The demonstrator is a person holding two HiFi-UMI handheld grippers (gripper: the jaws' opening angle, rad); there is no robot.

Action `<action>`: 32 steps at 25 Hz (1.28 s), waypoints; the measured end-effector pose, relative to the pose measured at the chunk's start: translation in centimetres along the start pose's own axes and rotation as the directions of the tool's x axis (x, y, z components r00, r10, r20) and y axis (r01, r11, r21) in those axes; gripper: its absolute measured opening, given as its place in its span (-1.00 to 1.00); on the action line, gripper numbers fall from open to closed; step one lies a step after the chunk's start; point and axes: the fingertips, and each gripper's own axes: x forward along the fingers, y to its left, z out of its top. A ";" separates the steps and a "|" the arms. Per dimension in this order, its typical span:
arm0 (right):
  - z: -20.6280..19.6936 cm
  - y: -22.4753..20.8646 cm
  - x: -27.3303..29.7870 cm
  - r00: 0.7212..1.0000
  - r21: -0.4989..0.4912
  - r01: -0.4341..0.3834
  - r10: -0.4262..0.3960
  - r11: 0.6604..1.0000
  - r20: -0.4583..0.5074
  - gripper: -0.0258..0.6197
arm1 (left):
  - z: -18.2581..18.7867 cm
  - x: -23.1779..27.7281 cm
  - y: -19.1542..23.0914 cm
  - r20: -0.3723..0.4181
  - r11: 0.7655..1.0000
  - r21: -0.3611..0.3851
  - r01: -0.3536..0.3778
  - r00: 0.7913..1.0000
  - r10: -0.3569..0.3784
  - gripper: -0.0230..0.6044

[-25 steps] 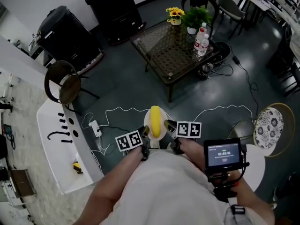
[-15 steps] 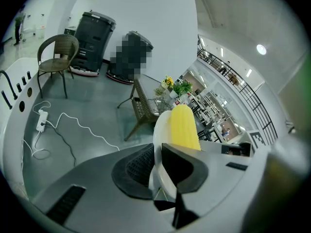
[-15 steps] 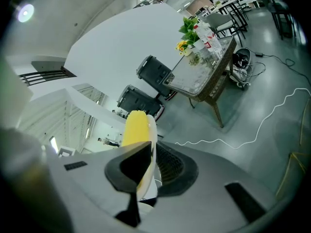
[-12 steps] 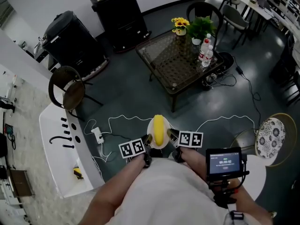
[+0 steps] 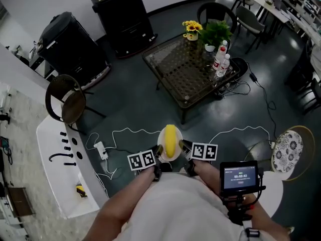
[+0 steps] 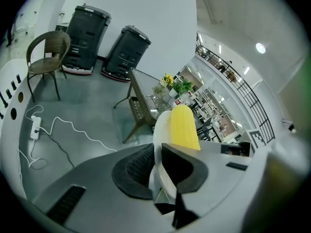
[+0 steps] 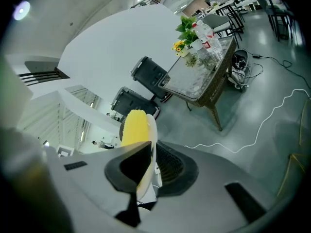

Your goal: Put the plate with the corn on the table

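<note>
A dark floor (image 5: 130, 104) is seen from above, with two black bins (image 5: 123, 11) by the far wall. A glass-topped surface (image 5: 180, 67) on wicker legs stands ahead. Yellow flowers (image 5: 191, 27), a green plant (image 5: 216, 31) and bottles (image 5: 220, 59) are set at its far corner.

Both forearms are shown at the bottom of the head view, drawn in close to the body and angled toward each other. The left forearm (image 5: 128, 192) comes in from the lower left, the right forearm (image 5: 213, 170) from the lower right.

The left claw (image 5: 159, 154) is clenched on the left rim of a white plate (image 5: 161, 143). The right claw (image 5: 181, 150) is clenched on the opposite rim. In each claw's own view the rim is seen pinched between the two jaws.

The plate is held in the air between the claws, over the floor and well apart from the surface. A yellow cob of corn (image 5: 171, 138) is laid along the middle of the plate, pointing away from the body.
</note>
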 end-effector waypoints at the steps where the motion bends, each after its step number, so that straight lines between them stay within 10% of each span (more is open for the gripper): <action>1: 0.5 0.1 0.6 1.000 -0.001 -0.003 0.003 1.000 0.004 -0.81 | 0.7 0.3 0.3 -0.003 1.000 0.004 0.000 1.000 0.000 -0.75; 32: 12.0 6.6 17.5 0.999 -0.009 0.032 -0.032 0.999 0.033 -0.81 | 19.8 3.3 10.1 -0.011 0.999 0.025 0.032 0.999 -0.032 -0.76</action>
